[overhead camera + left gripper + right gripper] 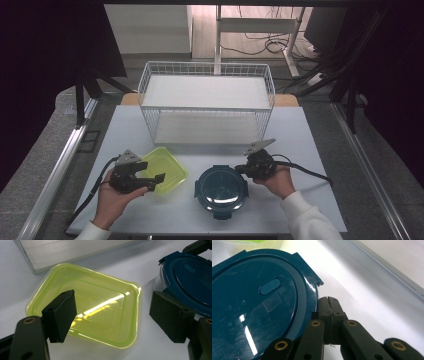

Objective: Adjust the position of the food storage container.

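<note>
In the high view, the left gripper is sitting at the lower left of the frame, its jaws spread over the near corner of the yellow-green container. The left gripper view is showing that container lying open between the two spread pads, which are not pressing on it. The right gripper, lower centre-right in the high view, is resting just beside the right edge of the round dark-blue lidded container. In the right gripper view its jaws are pressed together, pinching nothing, just beside the lid's rim. A white wire rack is standing at upper centre on the table.
</note>
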`<state>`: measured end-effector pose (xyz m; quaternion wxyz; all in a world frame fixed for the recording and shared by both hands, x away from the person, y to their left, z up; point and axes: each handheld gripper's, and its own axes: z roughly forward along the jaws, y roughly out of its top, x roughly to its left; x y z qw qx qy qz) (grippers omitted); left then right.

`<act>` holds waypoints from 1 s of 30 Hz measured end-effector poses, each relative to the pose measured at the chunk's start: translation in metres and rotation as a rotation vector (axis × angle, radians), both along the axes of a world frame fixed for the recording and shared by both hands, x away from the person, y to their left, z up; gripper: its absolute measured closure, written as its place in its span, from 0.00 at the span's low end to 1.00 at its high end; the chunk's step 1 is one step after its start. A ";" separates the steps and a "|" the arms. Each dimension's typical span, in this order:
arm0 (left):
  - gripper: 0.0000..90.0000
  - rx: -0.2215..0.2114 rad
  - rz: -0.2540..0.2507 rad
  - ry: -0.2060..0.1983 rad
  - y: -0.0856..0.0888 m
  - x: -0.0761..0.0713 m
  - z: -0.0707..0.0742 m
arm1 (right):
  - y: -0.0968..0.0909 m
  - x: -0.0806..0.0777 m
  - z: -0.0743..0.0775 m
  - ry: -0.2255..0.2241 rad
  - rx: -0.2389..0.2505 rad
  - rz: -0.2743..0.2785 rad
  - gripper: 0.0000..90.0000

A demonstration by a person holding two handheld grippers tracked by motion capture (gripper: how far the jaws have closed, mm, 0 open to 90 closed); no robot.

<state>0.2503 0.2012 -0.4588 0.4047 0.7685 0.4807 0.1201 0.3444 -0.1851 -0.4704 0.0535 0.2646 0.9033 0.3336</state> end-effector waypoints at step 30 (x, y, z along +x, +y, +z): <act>0.23 -0.071 -0.068 -0.003 -0.029 -0.006 0.021 | -0.089 -0.075 0.024 0.035 0.271 -0.261 0.21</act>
